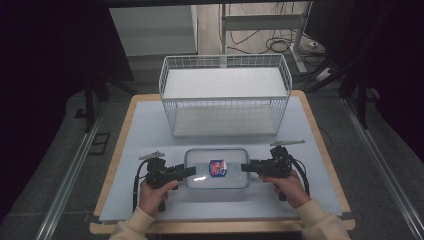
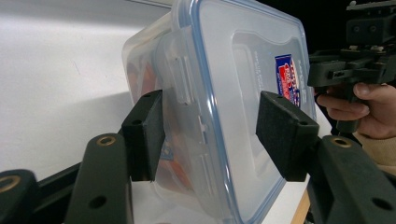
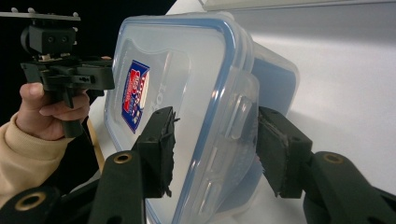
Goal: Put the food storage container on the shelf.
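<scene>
Box (image 1: pixel 217 168), clear plastic w/ blue-seal lid and clip flaps, is found at the near middle of the table (image 1: pixel 125 150), just in front of the wire basket (image 1: pixel 225 95). It is straddled at both short ends.

Left gripper (image 1: pixel 192 171): jaws are spread around the left end; in the left gripper view the box (image 2: pixel 219 107) sits between them, one pad (image 2: pixel 145 133) near the base wall, the other (image 2: pixel 280 133) over the lid. Contact is not confirmed, so it is read as not yet clamped.

Right gripper (image 1: pixel 243 167): jaws are drawn in on the right end; in the right gripper view the pads (image 3: pixel 159 149) appear pressed on lid and base. Judged a pinch on the box (image 3: pixel 187 102).

Step in hand, as judged: two-sided lift of the box, prob. toward the basket.
- Left jaws to be closed fully before any lift; a one-sided grip would tilt the box.
- Pads to be kept off the clip flaps, as a flap may be popped open.
- Both ends to be raised level and together; basket rim to be cleared.

Not determinable:
- Contents: reddish shapes are seen through the wall, identity unclear.
- Label (image 1: pixel 218 168) text too small to read.
- Clips on the long sides: latched or not, cannot be told.
- Left pad contact is obscured by the wall's transparency.
- Surroundings beyond the table are dark.
</scene>
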